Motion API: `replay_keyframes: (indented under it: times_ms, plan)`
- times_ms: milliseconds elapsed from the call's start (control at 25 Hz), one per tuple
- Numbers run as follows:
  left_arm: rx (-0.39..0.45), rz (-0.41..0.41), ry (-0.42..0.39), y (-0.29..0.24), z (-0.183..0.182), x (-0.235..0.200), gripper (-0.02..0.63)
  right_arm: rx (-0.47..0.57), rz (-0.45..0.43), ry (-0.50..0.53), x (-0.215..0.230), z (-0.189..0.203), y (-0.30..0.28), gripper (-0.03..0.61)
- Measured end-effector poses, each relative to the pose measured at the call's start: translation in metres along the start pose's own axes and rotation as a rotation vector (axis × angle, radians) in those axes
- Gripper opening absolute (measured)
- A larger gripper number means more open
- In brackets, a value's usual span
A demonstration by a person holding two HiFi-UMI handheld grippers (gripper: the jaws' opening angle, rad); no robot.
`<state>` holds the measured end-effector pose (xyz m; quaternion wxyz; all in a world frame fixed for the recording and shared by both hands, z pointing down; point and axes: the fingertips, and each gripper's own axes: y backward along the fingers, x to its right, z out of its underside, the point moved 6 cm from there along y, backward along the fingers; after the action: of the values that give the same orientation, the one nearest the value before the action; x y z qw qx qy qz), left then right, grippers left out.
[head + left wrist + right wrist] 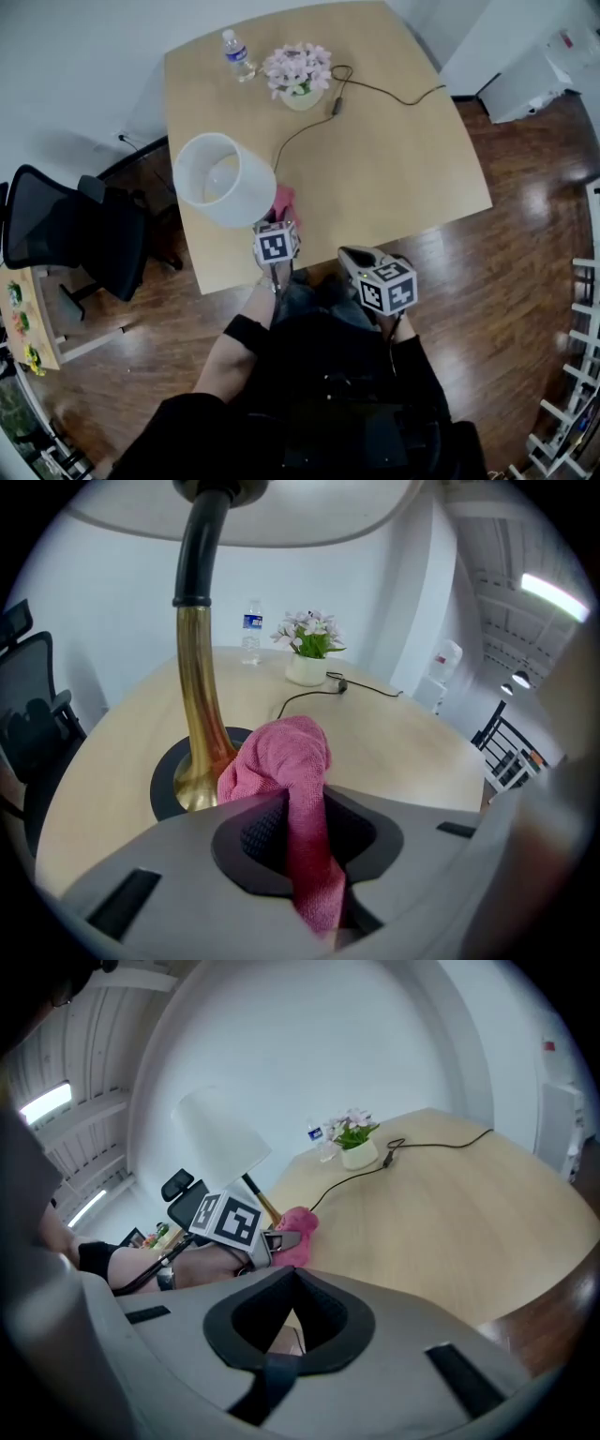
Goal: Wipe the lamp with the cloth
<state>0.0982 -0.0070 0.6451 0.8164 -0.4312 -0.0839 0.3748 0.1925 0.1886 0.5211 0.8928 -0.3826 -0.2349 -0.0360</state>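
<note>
The lamp has a white shade [223,178], a brass stem [201,714] and a round black base [167,782], and stands at the table's near left. My left gripper [278,221] is shut on a pink cloth [286,761]. The bunched cloth sticks out ahead of the jaws, just right of the stem's foot, over the base's edge. In the head view the cloth [284,200] shows beside the shade. My right gripper [294,1272] hangs off the table's near edge, right of the left one. Its jaws look shut with nothing between them.
A water bottle [238,56] and a pot of pink flowers [298,71] stand at the table's far side. The lamp's black cable [375,91] runs across the tabletop [394,169]. A black office chair [80,239] stands left of the table.
</note>
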Motion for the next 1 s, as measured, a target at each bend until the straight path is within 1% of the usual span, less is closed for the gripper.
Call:
replay_keyframes:
  times_ms: [120, 240, 320, 400, 440, 520, 640, 760, 880, 1000]
  plan:
    - [0.035, -0.033, 0.023, 0.0, -0.005, 0.006, 0.084, 0.026, 0.025, -0.04, 0.014, -0.01, 0.005, 0.006]
    - [0.052, -0.049, 0.051, -0.004, -0.011, 0.016, 0.084, -0.008, 0.004, -0.048, 0.028, -0.013, 0.003, 0.006]
    - [0.073, -0.042, 0.119, -0.004, -0.018, 0.028, 0.084, -0.029, -0.027, -0.035, 0.042, -0.021, 0.001, 0.006]
    - [0.111, -0.052, 0.226, -0.005, -0.03, 0.04, 0.084, -0.042, -0.058, -0.007, 0.059, -0.035, -0.004, 0.006]
    - [0.124, -0.07, 0.283, -0.008, -0.036, 0.044, 0.084, -0.05, -0.07, 0.012, 0.069, -0.044, -0.005, 0.006]
    - [0.146, -0.118, 0.367, -0.016, -0.051, 0.054, 0.086, -0.063, -0.099, 0.046, 0.087, -0.062, -0.006, 0.006]
    - [0.188, -0.202, 0.409, -0.028, -0.079, 0.064, 0.086, -0.089, -0.151, 0.078, 0.109, -0.086, -0.01, 0.006]
    - [0.246, -0.303, 0.503, -0.03, -0.095, 0.059, 0.087, -0.142, -0.213, 0.131, 0.124, -0.098, -0.019, 0.006]
    - [0.286, -0.407, 0.598, -0.027, -0.096, 0.04, 0.086, -0.194, -0.27, 0.198, 0.13, -0.102, -0.031, 0.006]
    - [0.279, -0.485, 0.703, -0.027, -0.087, 0.021, 0.086, -0.23, -0.321, 0.237, 0.129, -0.105, -0.039, 0.006]
